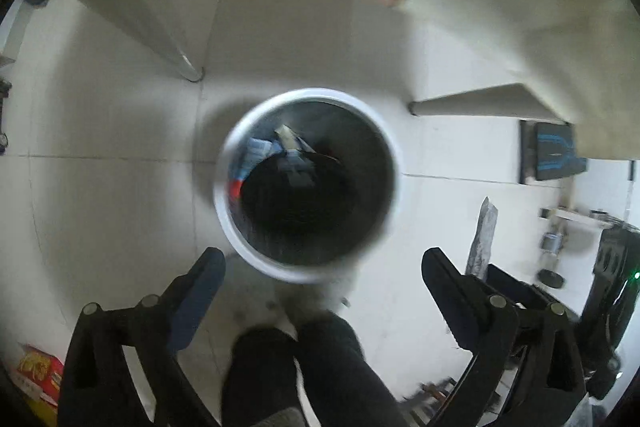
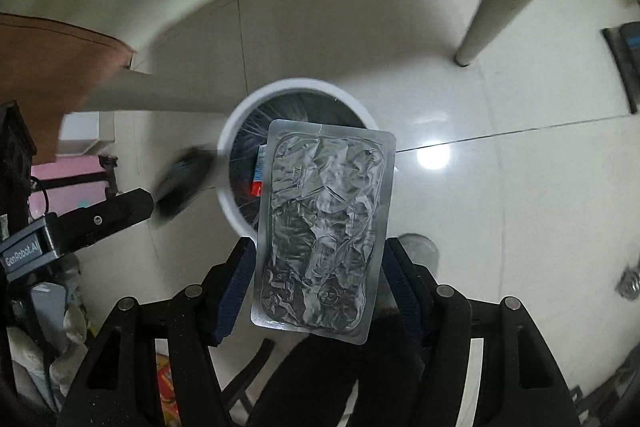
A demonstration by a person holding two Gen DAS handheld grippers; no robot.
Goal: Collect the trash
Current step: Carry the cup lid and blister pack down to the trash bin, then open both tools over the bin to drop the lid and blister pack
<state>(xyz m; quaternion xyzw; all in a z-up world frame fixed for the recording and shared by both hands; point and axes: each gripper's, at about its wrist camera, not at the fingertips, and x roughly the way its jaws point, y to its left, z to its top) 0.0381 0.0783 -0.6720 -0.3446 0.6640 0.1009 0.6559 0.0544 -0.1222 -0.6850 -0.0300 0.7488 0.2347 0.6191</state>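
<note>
Both grippers pointed steeply down over a white-rimmed trash bin (image 1: pixel 308 183) standing on the pale tiled floor (image 1: pixel 100 195).

Right gripper (image 2: pixel 320 267): jaws part-open and clamped on a flat silver foil blister sheet (image 2: pixel 324 227), pads pressing on its two long edges, low on the sheet. The sheet stood upright between the jaws, its upper half projecting over the bin's mouth (image 2: pixel 296 91). In the left wrist view it showed edge-on as a thin sliver (image 1: pixel 482 239).

Left gripper (image 1: pixel 324 263): jaws wide apart, nothing between them. A dark blurred object (image 2: pixel 184 183) hung just beyond its tip at the bin's rim; could not tell what it was.

Bin already held wrappers, blue-white and red (image 1: pixel 256 155), over a dark liner.

Handling notes (judgement):
- Sheet looked very light and thin, crumpled foil on a plastic backing.
- Semi-stiff; it would likely bow or buckle if squeezed hard across its width.
- Smooth faces probably slippery, so the edge grip relied on the sheet's own stiffness.
- Not fragile; as trash, deformation cost nothing.
- Being so light, it could flutter sideways on release; a drop from low over the opening seemed safer.
</note>
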